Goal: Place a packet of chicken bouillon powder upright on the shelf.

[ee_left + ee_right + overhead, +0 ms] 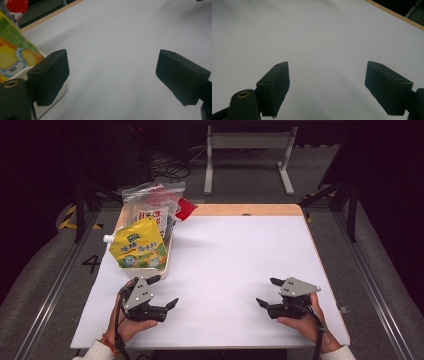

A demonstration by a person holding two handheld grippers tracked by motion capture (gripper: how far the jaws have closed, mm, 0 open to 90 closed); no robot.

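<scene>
Left tongs [163,291] sit near the front-left of the surface [235,270], jaws spread wide w/ nothing between them. One jaw tip points up toward the near corner of the white tray [162,269], just beside it; can't tell if it touches. Left hand [131,325] grips the body from below, cable trailing down past the wrist.

In the left gripper view the tongs [112,75] are well apart over bare white surface; the tray's rim [60,93] curves in just behind the left-hand jaw, and the yellow pouch [12,53] shows above it.

Right tongs [267,292] at front-right, also apart, nothing between; jaws point left toward the middle of the surface. Right hand [306,322] holds them from below. Right gripper view: tongs [327,86] spread over plain white surface, wooden edge visible at the far top right.

Yellow pouch [138,247], w/ white cap at its upper left, lies tilted in the tray at the surface's left side, printed face up. Behind it, a clear zip bag [150,195] w/ red-and-white packets inside stands at the back-left corner, touching the pouch's far end.

Both tongs are well apart from each other, left ones near the tray, right ones far from it.
</scene>
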